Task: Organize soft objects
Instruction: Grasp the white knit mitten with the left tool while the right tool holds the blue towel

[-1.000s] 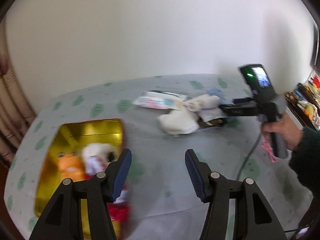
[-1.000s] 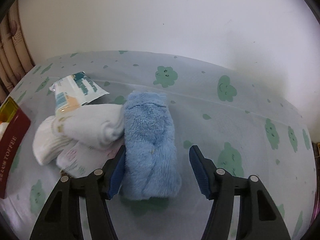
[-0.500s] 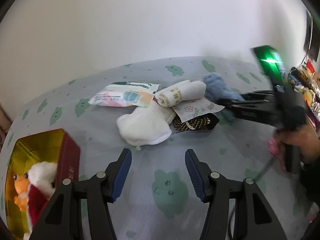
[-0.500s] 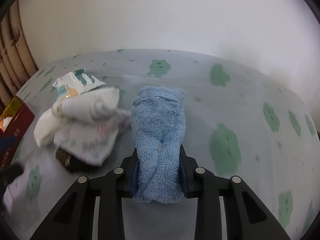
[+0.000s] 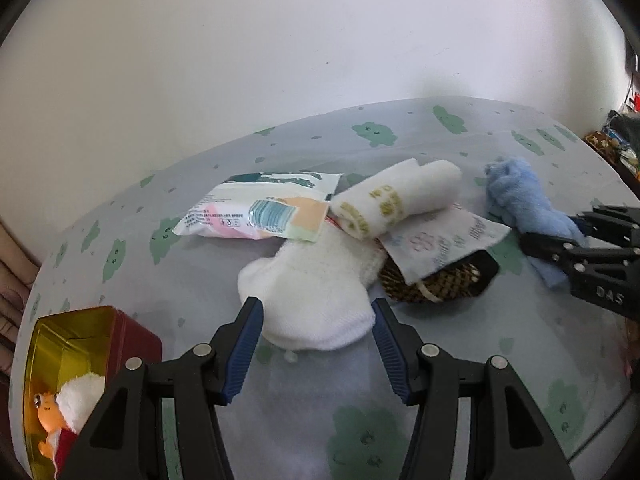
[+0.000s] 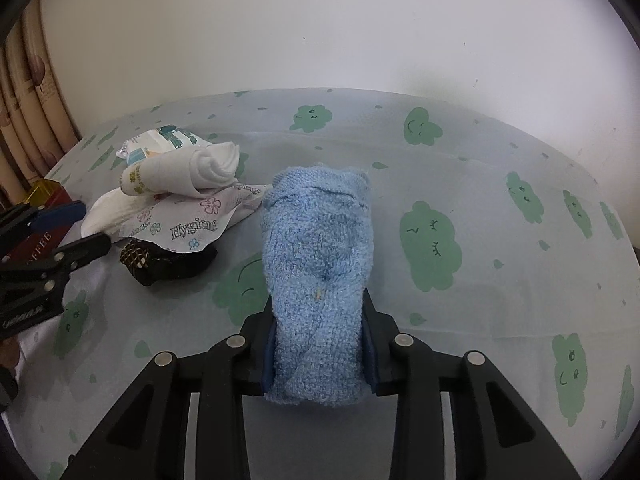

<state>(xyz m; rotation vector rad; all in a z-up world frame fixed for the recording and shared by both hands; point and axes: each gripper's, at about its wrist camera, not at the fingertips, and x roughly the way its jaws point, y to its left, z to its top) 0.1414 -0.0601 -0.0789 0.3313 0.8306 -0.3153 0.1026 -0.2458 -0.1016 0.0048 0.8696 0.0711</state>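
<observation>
While your right tool (image 6: pixel 318 354) clamps the blue sock (image 6: pixel 318 264) lying on the table (image 6: pixel 480 200), your left tool (image 5: pixel 316 344) gapes wide around the white sock (image 5: pixel 312 300).

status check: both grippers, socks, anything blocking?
Right gripper shut on blue sock. Left gripper open, straddling white sock, not gripping. Rolled sock and packets crowd behind it.

On the bed (image 5: pixel 440 360), a rolled sock (image 5: pixel 396 204) lies atop a packet (image 5: pixel 440 240); wipes (image 5: pixel 260 212) left, towel (image 6: pixel 320 260) right, tin (image 5: pixel 80 336) far left.
</observation>
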